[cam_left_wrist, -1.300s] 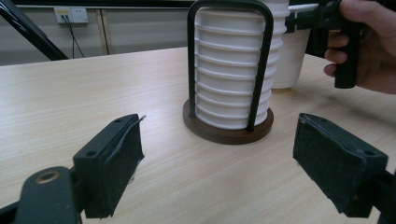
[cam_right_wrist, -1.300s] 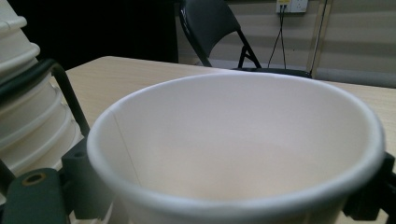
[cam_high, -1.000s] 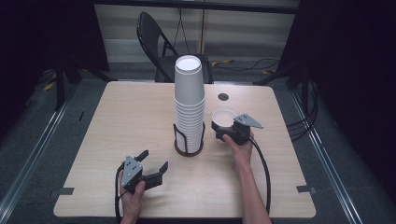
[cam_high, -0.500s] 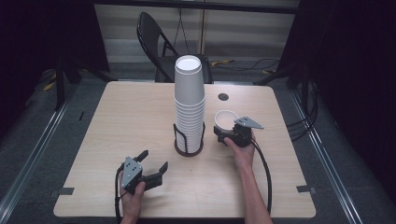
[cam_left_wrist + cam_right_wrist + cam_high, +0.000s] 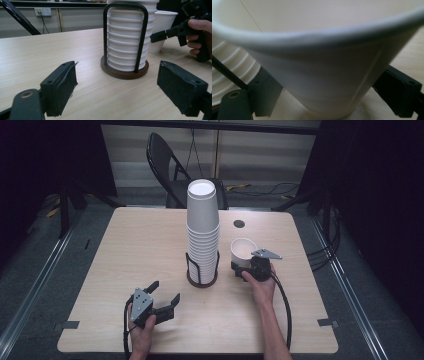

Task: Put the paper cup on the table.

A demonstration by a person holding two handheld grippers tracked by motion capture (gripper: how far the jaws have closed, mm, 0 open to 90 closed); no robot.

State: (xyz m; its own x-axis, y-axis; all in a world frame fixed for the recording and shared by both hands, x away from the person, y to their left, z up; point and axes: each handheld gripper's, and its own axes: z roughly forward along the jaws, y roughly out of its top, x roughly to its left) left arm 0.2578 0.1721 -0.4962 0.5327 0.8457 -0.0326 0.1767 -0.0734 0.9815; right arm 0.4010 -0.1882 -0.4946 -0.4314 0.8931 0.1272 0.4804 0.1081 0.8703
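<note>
The left gripper (image 5: 161, 301) lies low at the table's (image 5: 125, 245) near edge as before, jaws wide apart. The cup stack (image 5: 202, 232) stands mid-table in its rack. Just right of it, the right gripper (image 5: 238, 268) clamps a single cup (image 5: 243, 252), which has shifted slightly nearer and lower.

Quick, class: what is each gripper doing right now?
Left gripper: open, holding nothing, jaws wide apart above the table.
Right gripper: jaws either side of the single white cup; whether they clamp it cannot be told.
</note>
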